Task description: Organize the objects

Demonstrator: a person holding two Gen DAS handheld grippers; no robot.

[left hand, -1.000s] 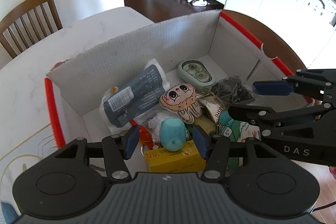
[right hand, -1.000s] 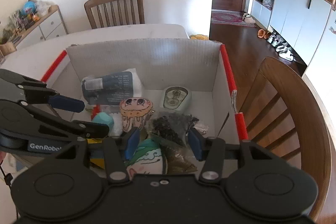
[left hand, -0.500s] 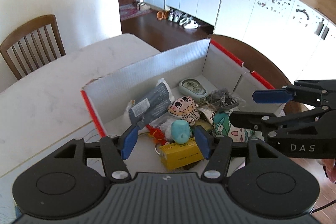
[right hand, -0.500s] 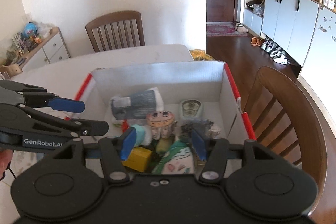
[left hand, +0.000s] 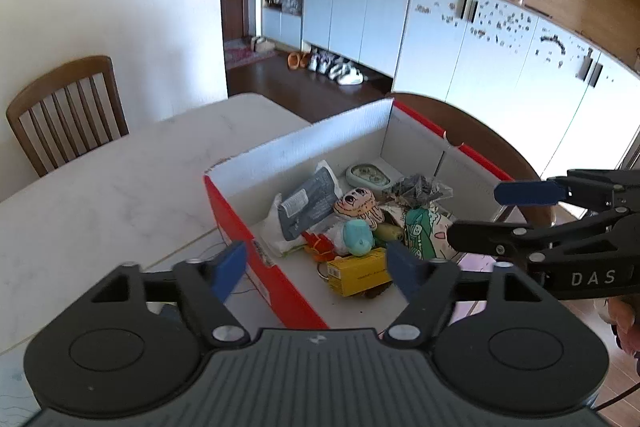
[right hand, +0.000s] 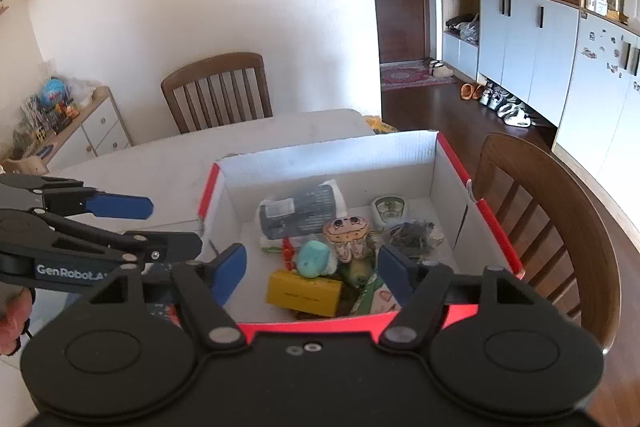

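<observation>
Cardboard box [right hand: 332,163], red outside and white within, sits on the pale marble table [left hand: 100,187] and holds all the loose objects in one pile. Nearest, the left gripper [left hand: 316,267] hangs above the box's near left corner with its blue-padded fingers spread apart and nothing between them; the right gripper [right hand: 310,267] hovers over the box's near wall, jaws likewise wide and empty. Each gripper shows in the other's view from the side, also parted. Just past the near wall lies a yellow carton [right hand: 304,293], with a green printed pouch [left hand: 420,233] beside it on the right. Touching the carton's far edge is a teal soft toy [right hand: 314,259], and a small orange-red item [left hand: 318,243] peeks out to its left. Behind these, a cartoon-face plush [right hand: 348,233] leans against the heap, next to a clear bag of dark bits [right hand: 410,233]. Further back, a grey-labelled packet [right hand: 298,213] lies tilted against the far wall, and a pale green oval case [right hand: 388,207] rests flat near the far right corner. Beyond the table stand two wooden chairs, one at the far side [right hand: 218,91] and one just right of the box [right hand: 548,227]
</observation>
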